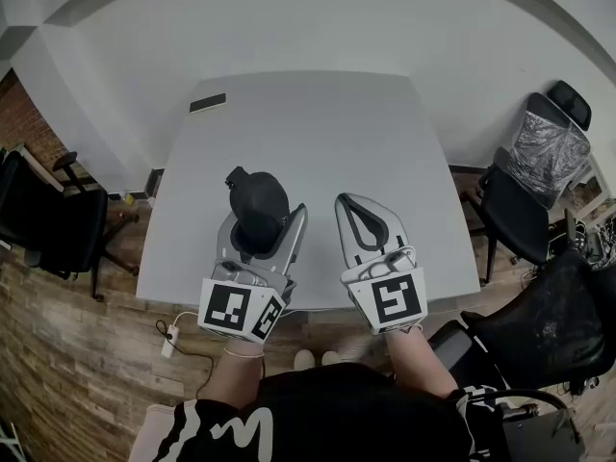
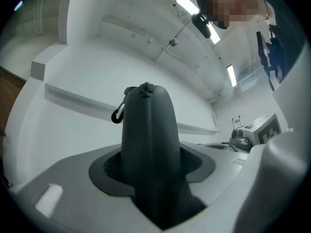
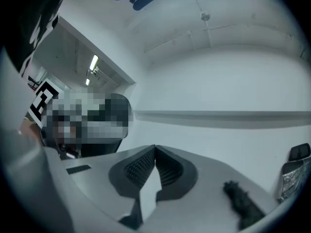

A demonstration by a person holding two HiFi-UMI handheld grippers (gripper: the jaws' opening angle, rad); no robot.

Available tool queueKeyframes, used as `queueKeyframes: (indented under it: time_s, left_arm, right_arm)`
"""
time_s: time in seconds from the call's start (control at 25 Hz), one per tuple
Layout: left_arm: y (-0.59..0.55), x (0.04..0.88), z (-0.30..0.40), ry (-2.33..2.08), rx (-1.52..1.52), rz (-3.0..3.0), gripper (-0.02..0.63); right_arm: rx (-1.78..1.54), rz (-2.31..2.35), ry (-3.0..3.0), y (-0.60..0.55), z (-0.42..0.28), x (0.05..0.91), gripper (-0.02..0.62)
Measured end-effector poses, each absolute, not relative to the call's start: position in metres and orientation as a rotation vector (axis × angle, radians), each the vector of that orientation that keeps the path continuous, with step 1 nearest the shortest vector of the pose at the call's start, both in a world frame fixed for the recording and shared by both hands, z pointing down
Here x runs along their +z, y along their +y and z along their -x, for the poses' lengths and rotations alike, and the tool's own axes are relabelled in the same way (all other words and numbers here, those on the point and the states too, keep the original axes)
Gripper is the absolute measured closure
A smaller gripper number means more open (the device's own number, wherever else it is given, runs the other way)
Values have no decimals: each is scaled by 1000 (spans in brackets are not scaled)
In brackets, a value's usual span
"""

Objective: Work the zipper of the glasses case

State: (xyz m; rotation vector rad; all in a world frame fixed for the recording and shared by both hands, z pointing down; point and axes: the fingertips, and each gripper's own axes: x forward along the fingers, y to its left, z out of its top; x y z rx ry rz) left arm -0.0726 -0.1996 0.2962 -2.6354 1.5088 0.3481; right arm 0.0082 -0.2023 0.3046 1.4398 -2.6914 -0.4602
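Note:
The black glasses case [image 1: 258, 205] stands upright between the jaws of my left gripper [image 1: 262, 216], held above the near part of the white table [image 1: 318, 123]. In the left gripper view the case [image 2: 148, 140] fills the gap between the pads, which press on its sides. A small black clip [image 2: 118, 114] hangs from its upper left, and the zipper end [image 2: 145, 87] shows at the top. My right gripper [image 1: 358, 205] hovers just right of the case, apart from it. Its ribbed pads [image 3: 141, 169] meet at the tips with nothing between them.
A dark flat device [image 1: 208, 103] lies near the table's far left corner. Office chairs stand to the right [image 1: 525, 176] and to the left [image 1: 48, 224] of the table. A white adapter with a cable [image 1: 170, 340] lies on the wooden floor by the near left corner.

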Motion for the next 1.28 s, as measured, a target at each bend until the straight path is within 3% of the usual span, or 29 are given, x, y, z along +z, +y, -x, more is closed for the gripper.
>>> queueKeyframes:
  time_s: [1.28]
  left_arm:
    - [-202, 298, 75, 1516, 363, 2634, 339]
  right_arm:
    - [-474, -1422, -2698, -201, 1, 300, 591]
